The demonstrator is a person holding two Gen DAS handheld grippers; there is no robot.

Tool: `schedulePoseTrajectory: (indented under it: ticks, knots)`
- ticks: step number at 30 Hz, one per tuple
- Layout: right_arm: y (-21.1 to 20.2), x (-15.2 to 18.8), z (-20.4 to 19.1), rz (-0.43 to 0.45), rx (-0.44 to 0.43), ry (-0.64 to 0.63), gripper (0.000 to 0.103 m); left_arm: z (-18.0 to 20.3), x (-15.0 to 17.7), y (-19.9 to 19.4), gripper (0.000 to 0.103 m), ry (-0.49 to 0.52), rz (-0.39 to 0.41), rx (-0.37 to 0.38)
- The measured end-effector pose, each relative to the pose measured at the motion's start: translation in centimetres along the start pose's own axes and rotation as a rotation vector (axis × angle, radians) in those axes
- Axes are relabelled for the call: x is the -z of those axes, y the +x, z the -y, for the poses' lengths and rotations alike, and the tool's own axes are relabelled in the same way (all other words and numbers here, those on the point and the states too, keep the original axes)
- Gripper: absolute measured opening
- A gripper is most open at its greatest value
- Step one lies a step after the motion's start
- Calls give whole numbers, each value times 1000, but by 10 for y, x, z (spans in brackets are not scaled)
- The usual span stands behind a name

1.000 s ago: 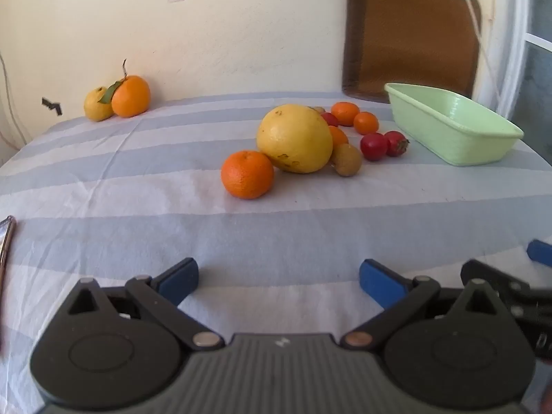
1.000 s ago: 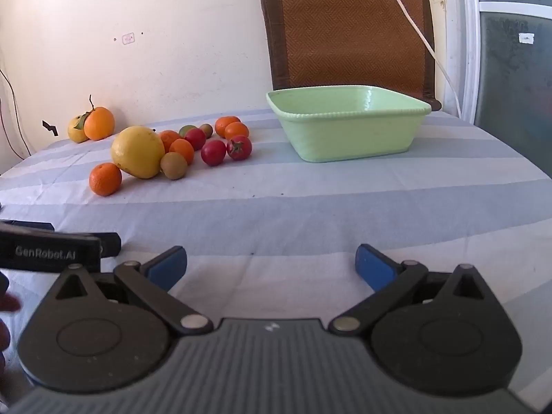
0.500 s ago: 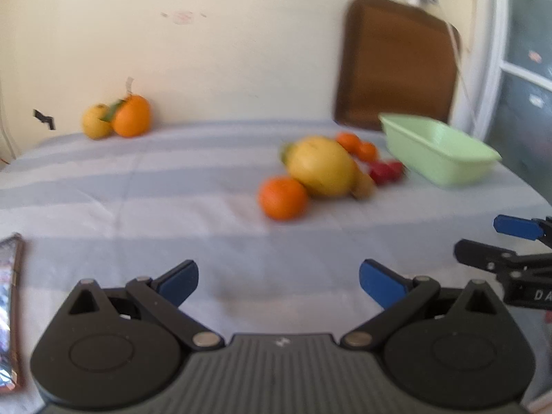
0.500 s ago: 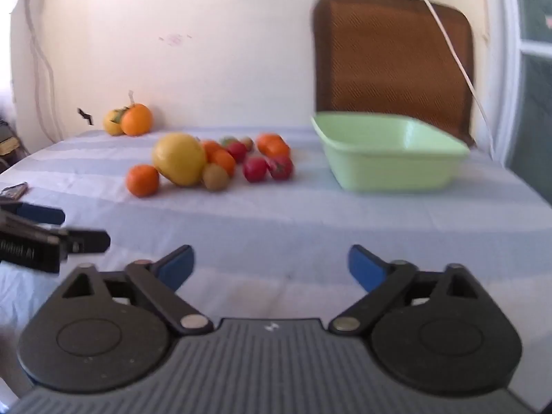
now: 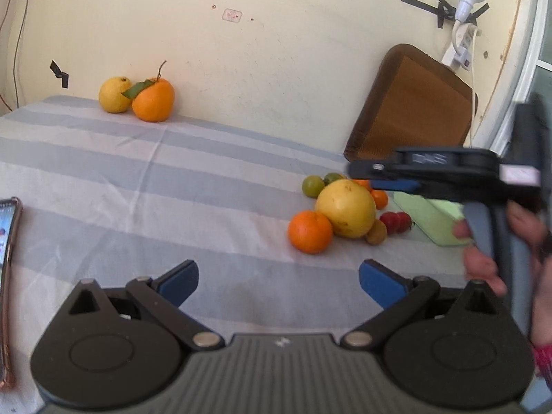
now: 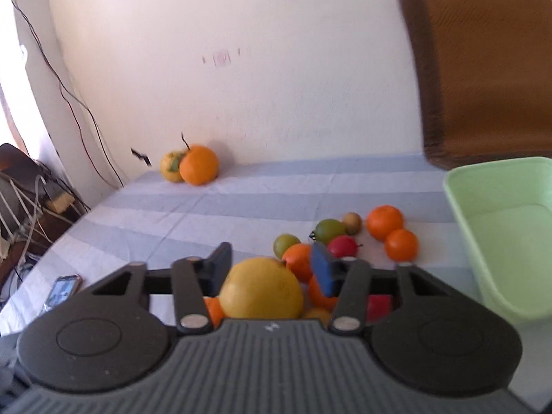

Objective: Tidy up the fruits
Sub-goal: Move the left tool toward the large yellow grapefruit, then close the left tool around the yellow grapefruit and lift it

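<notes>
Risk, grip: right tool (image 6: pixel 270 269), low centre of the right wrist view, jaws closing over the pomelo (image 6: pixel 261 293). The fruit sits between the fingers, but no pad is seen pressing on it. The pomelo looks wide against the narrowing gap and round; judged likely to squirt forward or roll if the pads land high on its curve.

Risk, scatter: the pomelo touches an orange (image 5: pixel 309 231) and a kiwi (image 5: pixel 376 233) in the left wrist view, right of centre; tomatoes (image 5: pixel 396 222) lie just beside. A nudge could push these smaller fruits across the striped surface (image 5: pixel 172 186), perhaps toward an edge.

Risk, collision: left tool (image 5: pixel 277 281), bottom centre of its view, jaws wide and empty, near the right one; the two could foul if both go for the cluster.

Container: green tub (image 6: pixel 496 234), right edge of the right wrist view. The visible part of its inside is bare; the rest is cut off. No fruit seen in it.

Loose stock: orange pair (image 6: pixel 391 233) and green fruits (image 6: pixel 329 229) centre right; a separate orange with a yellow fruit (image 6: pixel 189 166) far back by the wall. A phone (image 6: pixel 62 289) lies lower left.
</notes>
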State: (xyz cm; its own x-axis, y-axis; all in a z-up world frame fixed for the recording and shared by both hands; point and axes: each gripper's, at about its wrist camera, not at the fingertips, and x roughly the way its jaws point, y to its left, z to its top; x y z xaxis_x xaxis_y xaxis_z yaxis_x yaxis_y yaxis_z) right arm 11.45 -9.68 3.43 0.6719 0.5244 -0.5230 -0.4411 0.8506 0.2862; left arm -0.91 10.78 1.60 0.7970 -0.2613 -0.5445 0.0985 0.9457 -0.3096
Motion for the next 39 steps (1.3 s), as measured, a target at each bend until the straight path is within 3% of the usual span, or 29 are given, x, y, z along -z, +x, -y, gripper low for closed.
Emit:
schedulePoseTrajectory:
  ticks: [5,11,15,16,18,21,24,28,29,34,39]
  knots:
    - [-14,3,1,-56,-64,-29,34,-3,4,0,101,-12,-3,82]
    - [-66,44,-9,-71,-129,-131,34,-3,-7,5,101,-66,3,242]
    - [-75,65,-21,-61,-136,-189,35,11,-16,17,101,-48,-16,302]
    - [-78,69,-25,-37,-115,-232,36,15,-17,19,101,-38,-19,306]
    - [-78,71,-31,0,-72,-307,53,22,-20,25,101,-20,-21,304]
    - [-67,65,-30,27,-56,-353,61,30,-23,33,100,-1,-25,304]
    - [-47,59,-30,51,-52,-410,74,35,-25,46,89,-3,-56,309]
    - [-20,58,-32,24,-45,-442,74,40,-22,52,86,5,-68,291]
    - [-20,61,-33,34,-34,-451,65,40,-22,51,86,12,-68,285]
    - [-48,72,-32,53,-22,-427,64,42,-19,41,88,-16,-81,339]
    - [-77,91,-35,-6,51,-528,64,61,-9,45,87,-3,-136,412]
